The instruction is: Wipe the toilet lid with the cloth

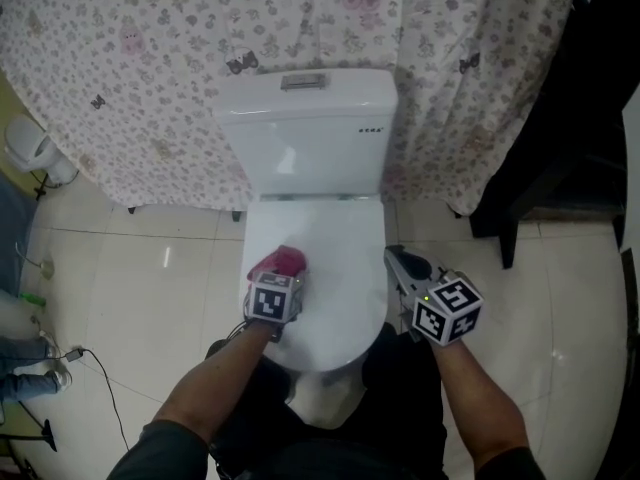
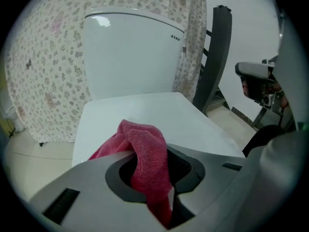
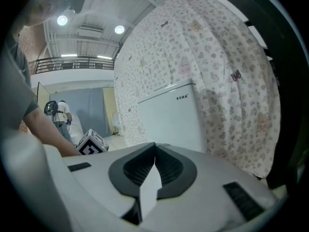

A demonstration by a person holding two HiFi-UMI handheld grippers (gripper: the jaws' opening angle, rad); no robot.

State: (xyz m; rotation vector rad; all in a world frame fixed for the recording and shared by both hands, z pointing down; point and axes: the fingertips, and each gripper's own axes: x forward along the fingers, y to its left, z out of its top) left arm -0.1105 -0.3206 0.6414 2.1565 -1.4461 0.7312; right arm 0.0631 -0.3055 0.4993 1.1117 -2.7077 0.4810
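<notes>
Wiping step: left gripper [image 1: 284, 274] pinched the pink cloth [image 1: 279, 261] between its fingers, on the toilet lid [image 1: 340, 258]; right gripper [image 1: 397, 260] fingers met, empty. Next, probably: sweep ahead.

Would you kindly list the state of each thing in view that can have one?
Pink terry cloth: bunched, clamped in the jaws, lying on the lid.
White plastic toilet lid: closed down.
Left gripper: shut on the cloth.
Right gripper: shut, empty, held off the lid's right edge.
Floral fabric curtain: hanging drawn behind the toilet.
</notes>
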